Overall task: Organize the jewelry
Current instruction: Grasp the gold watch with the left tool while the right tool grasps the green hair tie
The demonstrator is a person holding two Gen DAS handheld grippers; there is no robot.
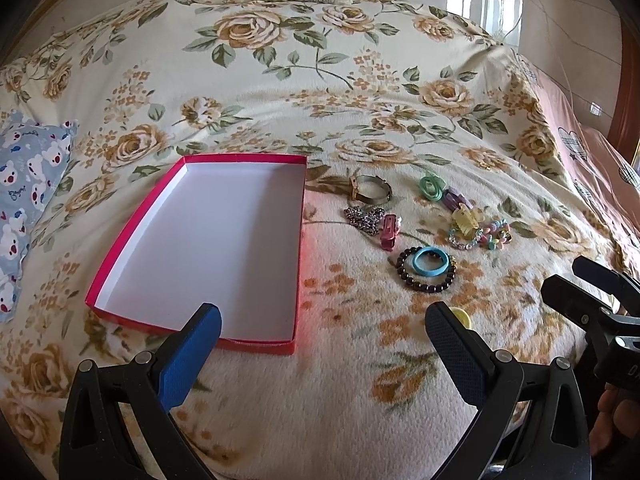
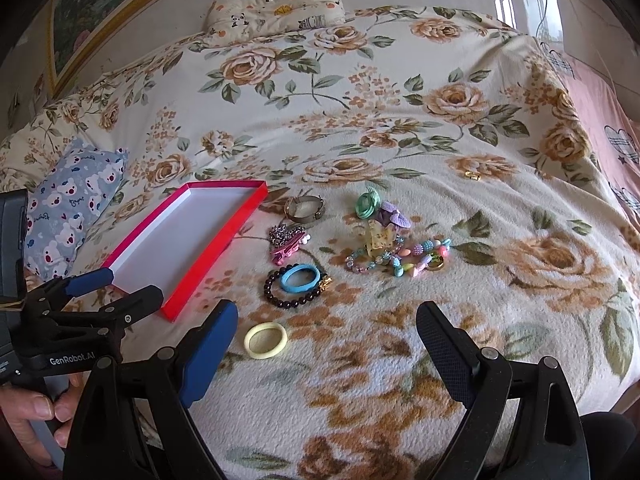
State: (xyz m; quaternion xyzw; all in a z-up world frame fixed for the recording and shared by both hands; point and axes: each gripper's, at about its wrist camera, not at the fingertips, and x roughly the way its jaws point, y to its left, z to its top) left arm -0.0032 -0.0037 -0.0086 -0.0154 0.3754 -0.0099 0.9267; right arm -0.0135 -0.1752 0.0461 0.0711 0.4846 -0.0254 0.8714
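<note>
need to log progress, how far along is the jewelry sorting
Nothing looks done: the red box is empty. Nothing in hand either; the left gripper and right gripper both hover with jaws open. Left to do: the yellow ring, blue ring, dark bead bracelet, metal bangle, pink clip and the beaded pile all lie on the blanket.

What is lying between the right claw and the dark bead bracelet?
Only the yellow hair tie, flat on the blanket just ahead of the open right claw; the dark bead bracelet lies beyond it. The right wrist view shows this.
</note>
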